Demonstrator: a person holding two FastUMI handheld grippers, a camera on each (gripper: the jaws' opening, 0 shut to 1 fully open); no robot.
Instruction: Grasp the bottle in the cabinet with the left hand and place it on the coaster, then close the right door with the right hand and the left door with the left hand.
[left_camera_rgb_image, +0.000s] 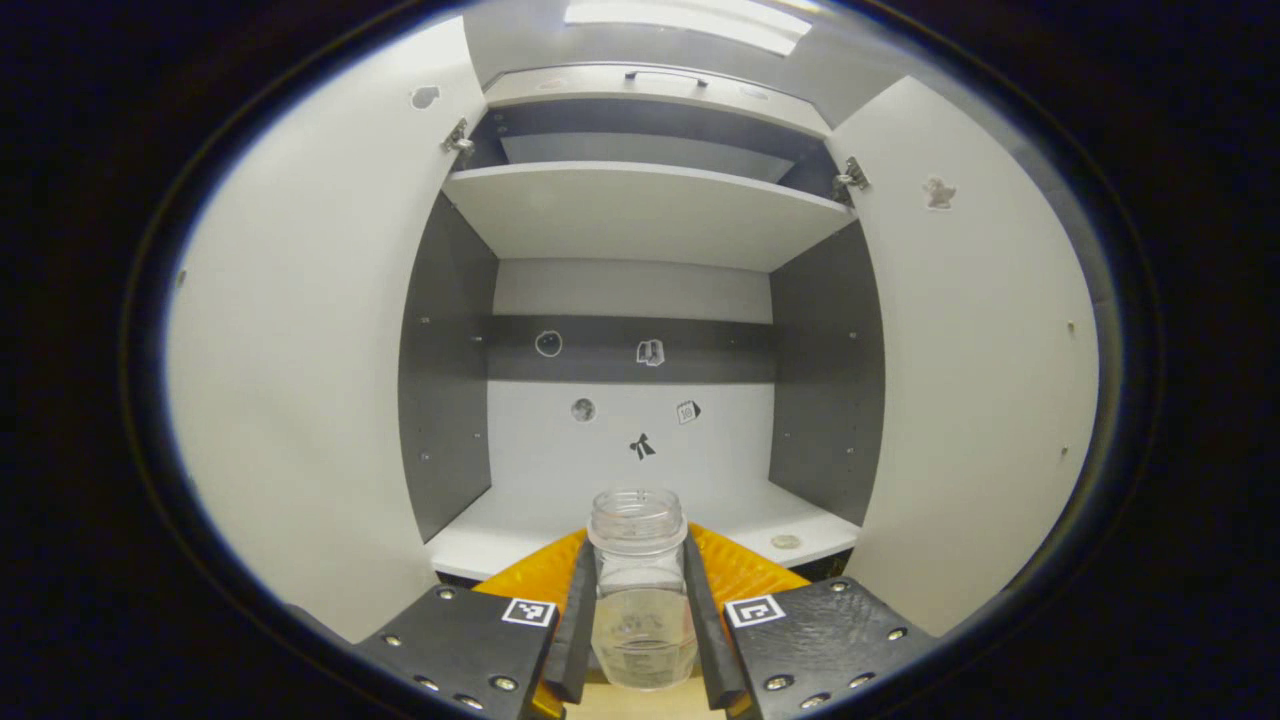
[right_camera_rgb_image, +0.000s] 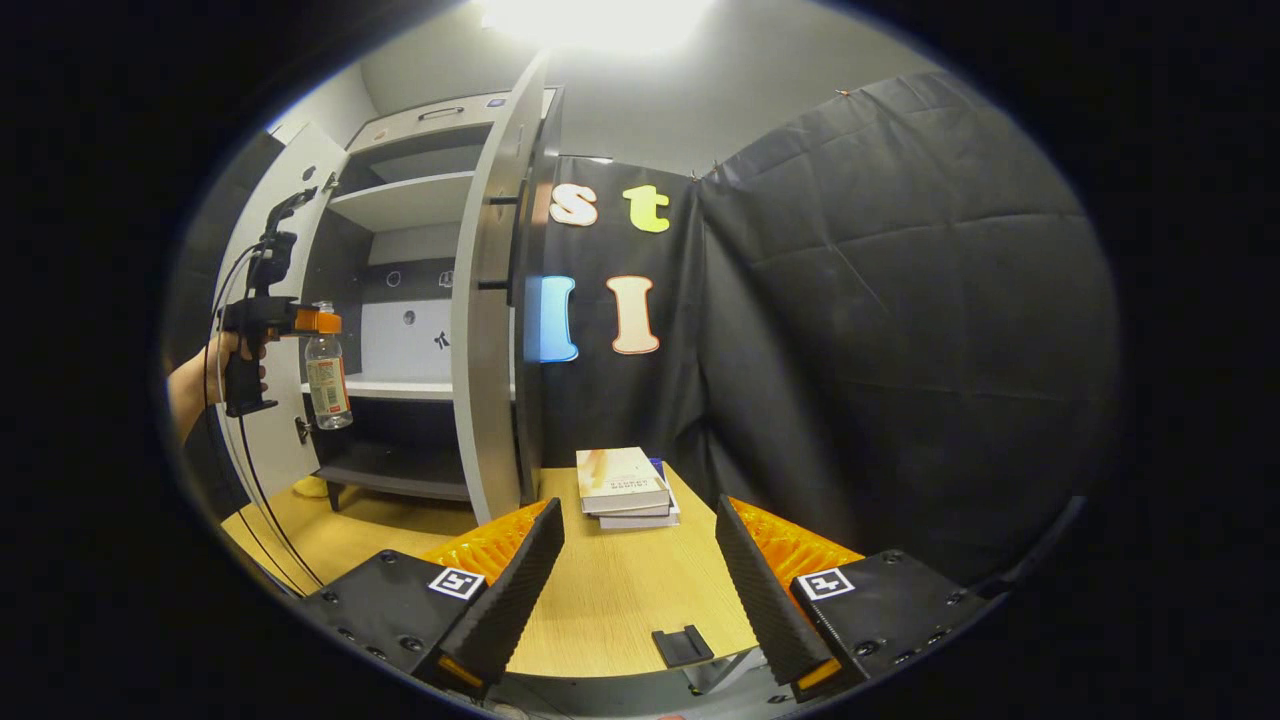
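My left hand-held gripper (left_camera_rgb_image: 640, 620) is closed on the clear plastic bottle (left_camera_rgb_image: 640, 590), both fingers pressing its sides; the bottle is uncapped, upright, lifted clear of the shelf, just in front of the open white cabinet (left_camera_rgb_image: 640, 215). In the right gripper view the bottle (right_camera_rgb_image: 327, 375) hangs from that gripper (right_camera_rgb_image: 305, 320) above the wooden desk (right_camera_rgb_image: 610, 590). My right hand-held gripper (right_camera_rgb_image: 640, 580) stands wide open, empty, over the desk. Both white doors (left_camera_rgb_image: 300, 350) stand open. Stacked books (right_camera_rgb_image: 625, 485) lie beside the right door (right_camera_rgb_image: 490, 330).
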